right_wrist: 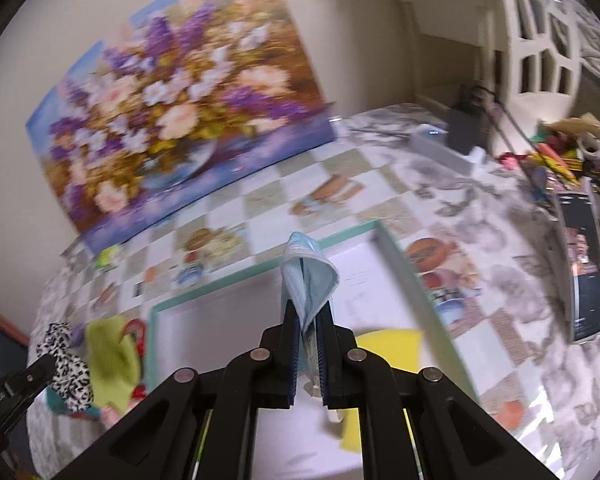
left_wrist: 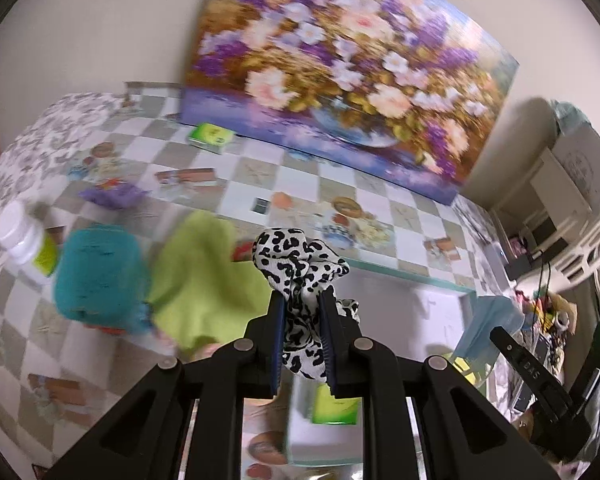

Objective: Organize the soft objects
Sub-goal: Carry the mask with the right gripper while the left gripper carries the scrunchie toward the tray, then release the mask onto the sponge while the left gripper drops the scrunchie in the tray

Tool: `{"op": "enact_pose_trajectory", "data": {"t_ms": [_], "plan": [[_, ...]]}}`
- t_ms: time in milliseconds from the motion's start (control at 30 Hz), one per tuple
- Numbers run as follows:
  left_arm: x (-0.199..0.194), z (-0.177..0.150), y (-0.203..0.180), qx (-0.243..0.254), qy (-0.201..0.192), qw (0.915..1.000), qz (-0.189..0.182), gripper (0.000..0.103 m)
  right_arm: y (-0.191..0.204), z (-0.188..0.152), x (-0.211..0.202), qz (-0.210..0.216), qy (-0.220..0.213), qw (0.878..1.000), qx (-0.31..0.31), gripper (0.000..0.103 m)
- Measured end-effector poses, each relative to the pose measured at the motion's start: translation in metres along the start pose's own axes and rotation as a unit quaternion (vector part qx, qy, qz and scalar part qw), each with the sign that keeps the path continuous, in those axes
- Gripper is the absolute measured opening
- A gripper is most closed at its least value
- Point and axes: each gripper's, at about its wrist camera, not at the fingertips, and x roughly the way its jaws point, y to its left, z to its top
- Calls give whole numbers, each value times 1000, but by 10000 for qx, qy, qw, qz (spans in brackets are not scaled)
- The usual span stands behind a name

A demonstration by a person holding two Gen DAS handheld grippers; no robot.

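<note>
While the right tongs (right_wrist: 309, 312) are clamped on a blue mask (right_wrist: 308, 276) directly above the white tray (right_wrist: 236, 320) at frame centre, the spotted scrunchie (left_wrist: 300, 268) is held pinched in the left tongs (left_wrist: 303, 300), with the tray's green edge seen to its right.

Leaning against the pale wall, a large flower painting (left_wrist: 340, 80), lower edge on the bench (left_wrist: 400, 216). Spread over that bench, a checked cloth printed with food pictures. Near the painting's lower left corner, a small green box (left_wrist: 211, 135). Toward the left edge, blurred, a white bottle with a green label (left_wrist: 26, 242). In the right wrist view, a white shelf unit with cut-out openings (right_wrist: 540, 40) at upper right; below it, a heap of colourful clutter (right_wrist: 560, 152) and a dark printed booklet (right_wrist: 584, 264).
</note>
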Motion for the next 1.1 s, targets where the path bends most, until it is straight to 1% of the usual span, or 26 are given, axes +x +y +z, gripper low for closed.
{"op": "enact_pose_trajectory", "data": {"t_ms": [67,200,300,367,467,533,667,800,900,967,1000,1100], "plan": [[11,0,-10,117,60,9999,-32,17,-5,3,3,-162,-36,9998,57,8],[39,-5,-29,344,364,9987,-135,17,-12,9,8,-324,-104,9992,217,8],[57,-5,-40,484,492,9974,-195,17,-12,13,14,-505,-153,9984,194,8],[66,-4,-43,480,560,9970,-242,17,-11,15,22,-588,-138,9981,146,8],[79,0,-43,326,667,9965,-386,17,-11,17,32,-536,-74,9984,166,8],[87,3,-46,303,691,9960,-470,18,-11,21,39,-417,-44,9989,220,8],[97,7,-53,353,722,9951,-568,18,-9,24,48,-240,5,9993,285,8],[110,5,-62,528,800,9936,-605,18,-11,24,61,-115,150,9991,385,8],[121,0,-65,587,956,9916,-643,18,-13,22,70,50,312,9985,456,8],[129,-5,-65,615,1135,9897,-622,18,-16,20,74,57,392,9980,491,12],[132,-7,-65,613,1217,9888,-604,19,-17,19,76,41,433,9977,510,12],[137,-10,-65,614,1387,9869,-544,29,-20,17,78,47,504,9972,559,12]]}}
